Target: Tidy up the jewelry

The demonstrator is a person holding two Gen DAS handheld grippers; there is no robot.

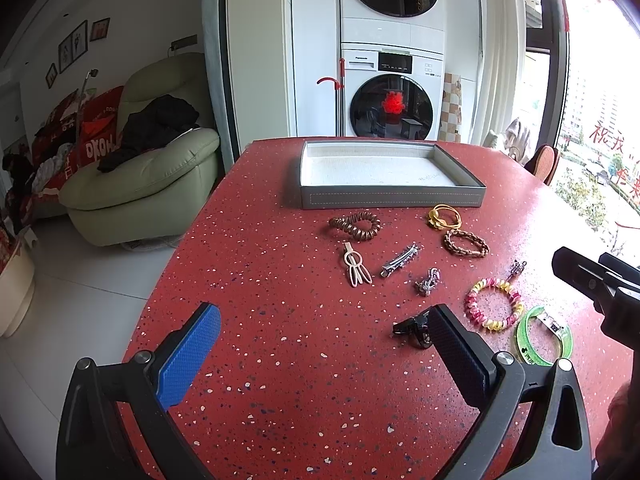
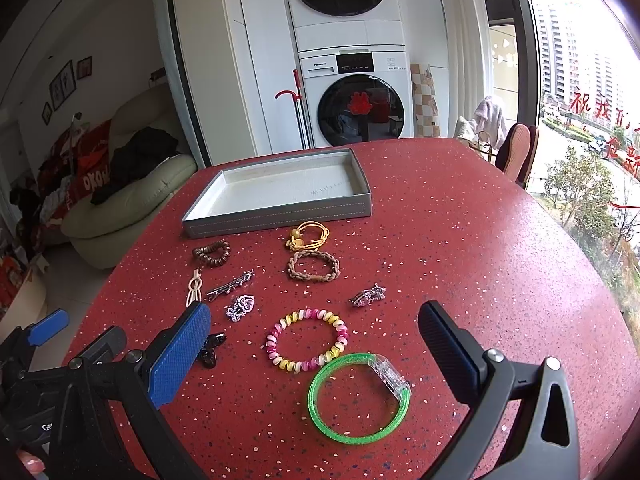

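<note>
A grey tray with a white lining stands empty at the far side of the red table. Several hair ties, clips and bracelets lie in front of it. A green bracelet and a pink-yellow spiral hair tie lie nearest. My left gripper is open and empty, a black clip beside its right finger. My right gripper is open and empty above the green bracelet and spiral tie.
Also on the table: a brown spiral tie, a yellow tie, a braided bracelet, a beige clip, silver clips. A green sofa stands left, beyond the table edge; washing machines stand behind.
</note>
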